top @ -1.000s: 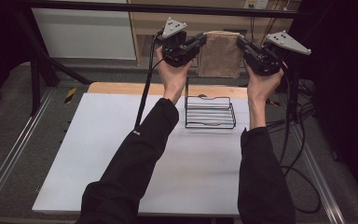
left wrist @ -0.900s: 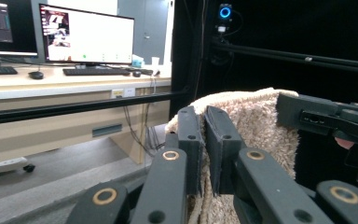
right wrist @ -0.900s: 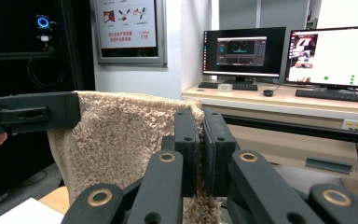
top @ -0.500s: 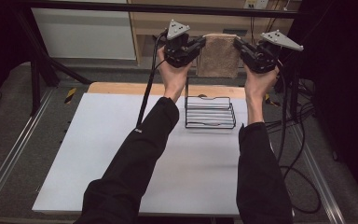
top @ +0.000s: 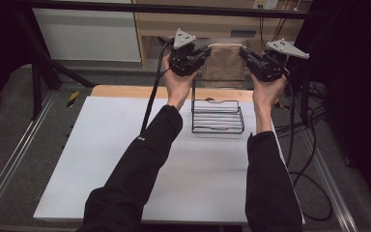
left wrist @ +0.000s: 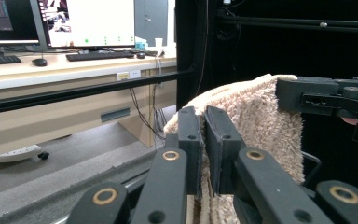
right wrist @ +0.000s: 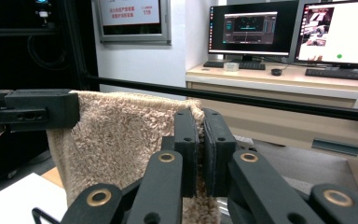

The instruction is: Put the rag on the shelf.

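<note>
Since a second ago both hands rise slightly. My left gripper and right gripper each pinch a top corner of the towel, stretching it flat above the wire rack by the tabletop's far edge, probably to drape it there.

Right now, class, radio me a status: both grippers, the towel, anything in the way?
Left gripper and right gripper shut on towel corners. Towel hanging above wire rack. Nothing between.
</note>
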### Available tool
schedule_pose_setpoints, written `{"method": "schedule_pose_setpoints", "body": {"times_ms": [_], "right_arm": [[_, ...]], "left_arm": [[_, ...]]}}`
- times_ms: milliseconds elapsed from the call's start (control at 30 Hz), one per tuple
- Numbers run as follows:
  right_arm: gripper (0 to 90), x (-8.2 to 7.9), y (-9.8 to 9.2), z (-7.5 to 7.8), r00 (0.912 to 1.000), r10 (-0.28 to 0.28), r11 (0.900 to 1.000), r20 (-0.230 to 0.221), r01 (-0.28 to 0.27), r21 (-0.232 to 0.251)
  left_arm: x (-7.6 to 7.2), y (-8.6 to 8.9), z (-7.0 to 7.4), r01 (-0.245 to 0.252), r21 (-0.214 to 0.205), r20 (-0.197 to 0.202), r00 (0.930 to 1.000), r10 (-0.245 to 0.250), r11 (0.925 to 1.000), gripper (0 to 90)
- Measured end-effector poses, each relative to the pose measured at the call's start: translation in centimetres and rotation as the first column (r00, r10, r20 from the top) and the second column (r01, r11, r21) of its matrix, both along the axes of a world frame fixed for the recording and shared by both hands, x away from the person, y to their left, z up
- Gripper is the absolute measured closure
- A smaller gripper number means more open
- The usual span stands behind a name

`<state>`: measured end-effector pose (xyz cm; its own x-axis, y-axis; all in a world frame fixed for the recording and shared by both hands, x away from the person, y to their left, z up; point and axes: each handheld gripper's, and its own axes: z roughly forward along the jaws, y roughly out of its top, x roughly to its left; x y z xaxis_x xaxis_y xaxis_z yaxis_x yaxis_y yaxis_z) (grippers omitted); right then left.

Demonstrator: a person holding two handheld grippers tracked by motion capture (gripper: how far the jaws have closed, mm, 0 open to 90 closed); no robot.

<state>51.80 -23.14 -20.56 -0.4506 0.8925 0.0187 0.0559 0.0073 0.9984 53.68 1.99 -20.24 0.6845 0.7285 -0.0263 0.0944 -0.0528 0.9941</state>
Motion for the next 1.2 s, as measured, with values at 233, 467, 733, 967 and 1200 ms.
{"method": "schedule_pose_setpoints", "body": {"times_ms": [233,467,733,967,1200], "right_arm": [[85.8,-0.7,-0.4,-0.9,1.0,0.009,1.0,-0.002,-0.009,-0.002],[85.6,-1.4,-0.8,-1.6,0.9998,0.019,0.9998,-0.011,-0.019,0.007],[85.0,-2.5,-1.3,-2.0,0.9989,0.045,0.999,-0.013,-0.045,0.007],[84.9,-3.6,-1.5,-2.4,0.9976,0.055,0.9983,-0.041,-0.056,-0.017],[84.5,-4.3,-1.6,-2.8,0.9971,0.063,0.9976,-0.042,-0.064,-0.026]], "left_arm": [[-0.6,-0.1,-1.0,0.025,0.0,-0.004,0.9997,-0.025,0.9997,84.3],[-1.1,-0.2,-1.3,0.038,0.023,-0.008,0.9993,-0.038,0.999,84.2],[-2.1,-0.2,-1.6,0.068,0.03,-0.026,0.9974,-0.067,0.9972,84.2],[-2.5,-0.3,-2.2,0.076,0.043,-0.074,0.9945,-0.073,0.9962,84.4],[-3.0,-0.1,-2.3,0.101,0.037,-0.064,0.9931,-0.098,0.9942,85.1]]}}
